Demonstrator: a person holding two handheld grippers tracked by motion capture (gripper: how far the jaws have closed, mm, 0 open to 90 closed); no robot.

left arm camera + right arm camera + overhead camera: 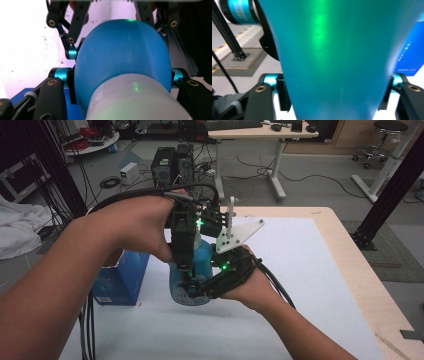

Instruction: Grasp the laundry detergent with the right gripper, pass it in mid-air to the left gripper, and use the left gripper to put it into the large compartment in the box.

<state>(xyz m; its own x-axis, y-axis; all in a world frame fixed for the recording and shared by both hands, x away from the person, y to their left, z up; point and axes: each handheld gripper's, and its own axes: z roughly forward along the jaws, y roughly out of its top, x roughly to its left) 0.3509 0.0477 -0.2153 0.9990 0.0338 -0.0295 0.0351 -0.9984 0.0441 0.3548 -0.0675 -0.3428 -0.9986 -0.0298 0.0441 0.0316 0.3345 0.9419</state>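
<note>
My table (pixel 350 270) has a pale wooden edge and a white mat (pixel 310 270) over it; a blue box (pixel 120 277) stands on the mat's left side.

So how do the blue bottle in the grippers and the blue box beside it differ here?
The blue bottle is rounded with a pale cap end, seen in the left gripper view; the blue box is flat-sided and square-edged. The bottle is clamped between the left gripper and right gripper; the box stands on the table untouched. The bottle looks teal, the box a deeper blue. Both are blue and sit at the table's left.
</note>
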